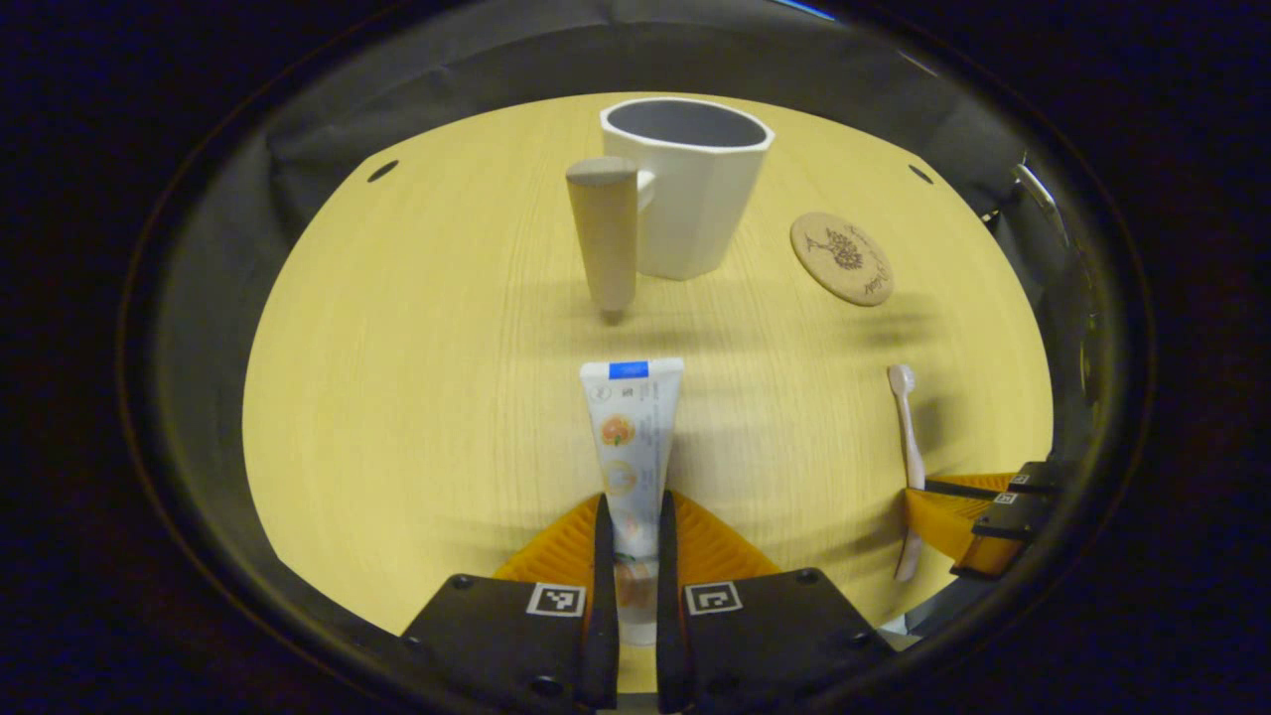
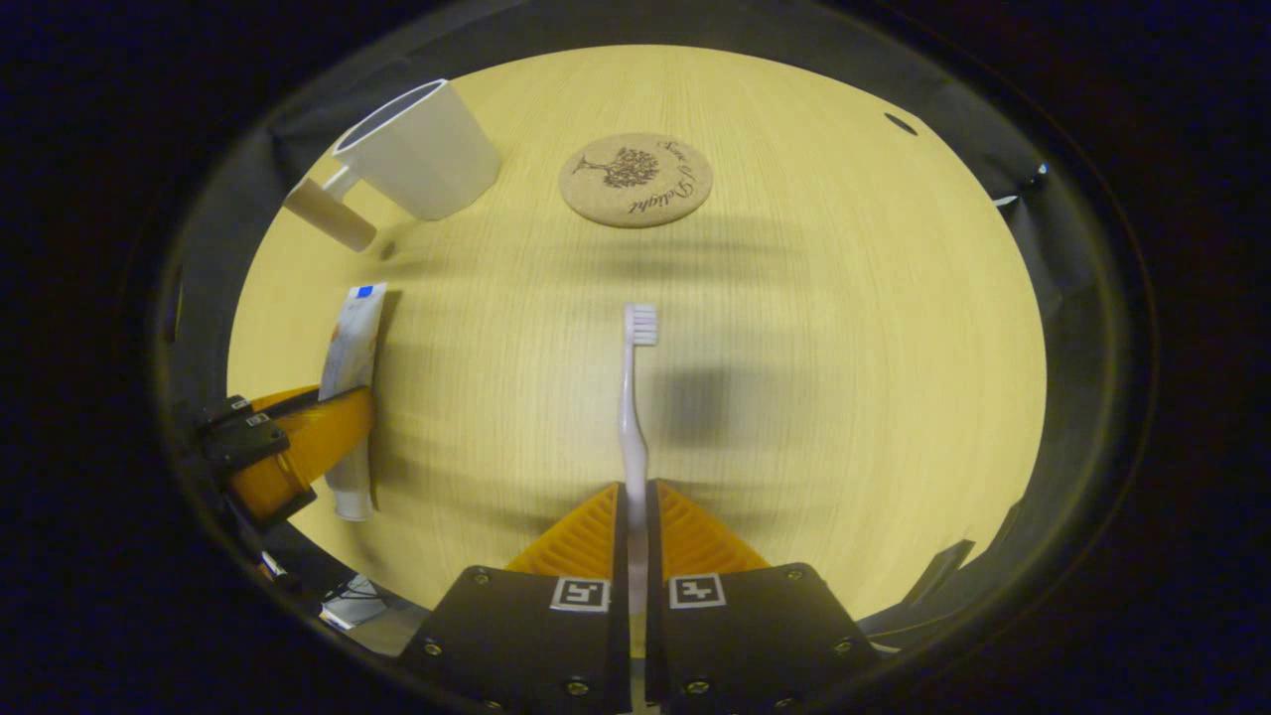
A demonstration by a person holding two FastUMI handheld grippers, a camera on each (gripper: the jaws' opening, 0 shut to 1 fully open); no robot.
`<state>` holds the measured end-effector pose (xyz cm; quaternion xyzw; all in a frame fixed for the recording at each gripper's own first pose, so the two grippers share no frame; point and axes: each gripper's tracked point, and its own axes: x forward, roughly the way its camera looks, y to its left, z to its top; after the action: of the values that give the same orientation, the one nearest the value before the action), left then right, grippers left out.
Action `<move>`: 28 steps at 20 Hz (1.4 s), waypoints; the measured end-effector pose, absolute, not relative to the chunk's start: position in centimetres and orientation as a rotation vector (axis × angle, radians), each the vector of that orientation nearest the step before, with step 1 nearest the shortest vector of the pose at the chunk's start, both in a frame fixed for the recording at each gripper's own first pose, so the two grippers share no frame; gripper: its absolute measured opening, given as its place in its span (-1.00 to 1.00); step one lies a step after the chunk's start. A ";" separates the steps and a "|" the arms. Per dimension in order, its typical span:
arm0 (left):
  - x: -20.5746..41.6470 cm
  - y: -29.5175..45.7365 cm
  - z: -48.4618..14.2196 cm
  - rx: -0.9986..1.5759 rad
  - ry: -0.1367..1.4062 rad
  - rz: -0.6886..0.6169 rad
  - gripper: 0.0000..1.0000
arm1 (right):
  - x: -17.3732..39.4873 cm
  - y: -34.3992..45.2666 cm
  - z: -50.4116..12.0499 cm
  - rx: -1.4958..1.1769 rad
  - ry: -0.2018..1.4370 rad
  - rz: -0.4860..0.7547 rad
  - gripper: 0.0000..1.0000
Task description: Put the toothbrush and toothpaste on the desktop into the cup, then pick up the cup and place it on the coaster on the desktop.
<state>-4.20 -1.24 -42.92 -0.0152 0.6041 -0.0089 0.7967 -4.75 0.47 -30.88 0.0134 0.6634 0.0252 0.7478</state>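
On the pale wooden desktop [image 1: 417, 417], both items are gripped: the left gripper [image 1: 633, 536] has its fingers pinched on the lower half of the toothpaste [image 1: 634, 437], and the right gripper [image 2: 634, 536] pinches the handle of the toothbrush [image 2: 634, 397], bristles pointing away. The white cup [image 1: 695, 199] stands upright at the far side, its wooden handle [image 1: 604, 233] facing the left gripper, with the cork coaster [image 2: 635, 181] well apart beside it. To load the cup well, I would tip each item upright and enter one at a time, clearing the rim. The coaster's script looks like "Sense of Delight"; the tube's print is too small to read.
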 end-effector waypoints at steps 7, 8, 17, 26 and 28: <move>-4.3 -1.7 -40.6 -0.067 1.276 -0.047 -0.55 | -4.7 0.4 -30.9 0.023 1.442 0.065 -0.84; -4.2 -2.0 -39.9 -0.073 1.264 -0.053 -0.55 | -4.6 0.4 -30.9 0.023 1.442 0.067 -0.84; -2.2 -4.4 -32.2 -0.134 1.140 -0.108 -0.56 | -4.5 0.3 -30.9 0.018 1.431 0.075 -0.84; 6.1 -4.5 -25.0 -0.120 0.967 -0.141 -0.56 | -4.4 0.3 -30.9 0.036 1.424 0.070 -0.84; 8.6 -4.1 -24.0 -0.127 0.928 -0.141 -0.56 | -4.4 0.3 -30.9 0.043 1.422 0.069 -0.84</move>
<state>8.60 -4.12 -23.95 -0.0612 0.4467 -0.0681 0.8900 -4.42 0.27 -30.86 0.0199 0.6525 0.0316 0.7568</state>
